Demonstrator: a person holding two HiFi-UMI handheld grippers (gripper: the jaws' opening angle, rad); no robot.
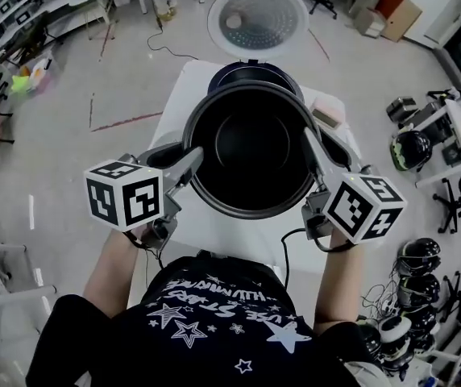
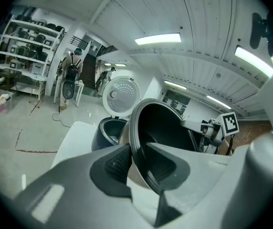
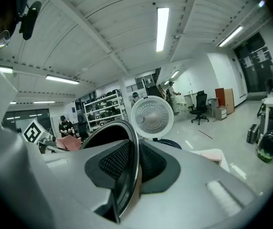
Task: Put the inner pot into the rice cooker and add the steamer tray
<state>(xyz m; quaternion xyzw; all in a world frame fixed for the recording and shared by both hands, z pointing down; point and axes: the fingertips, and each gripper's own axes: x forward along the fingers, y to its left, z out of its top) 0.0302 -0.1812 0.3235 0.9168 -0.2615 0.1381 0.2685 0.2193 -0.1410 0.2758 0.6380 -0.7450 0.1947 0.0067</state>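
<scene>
Both grippers hold the black inner pot (image 1: pixel 251 151) in the air by its rim. My left gripper (image 1: pixel 188 161) is shut on the rim's left side, my right gripper (image 1: pixel 315 147) on its right side. Just beyond and under the pot stands the dark rice cooker (image 1: pixel 251 72), its round white lid (image 1: pixel 257 18) swung open at the back. In the left gripper view the pot (image 2: pixel 162 128) stands tilted between the jaws of the left gripper (image 2: pixel 136 163), with the cooker (image 2: pixel 109 130) behind. In the right gripper view the right gripper (image 3: pixel 135 163) pinches the pot's rim (image 3: pixel 127 142) edge-on.
The cooker stands on a small white table (image 1: pixel 178 95). A pale pink flat object (image 1: pixel 326 113) lies on its right side. On the floor are helmets (image 1: pixel 412 147) and chairs to the right, shelving (image 1: pixel 21 14) at the far left and cables.
</scene>
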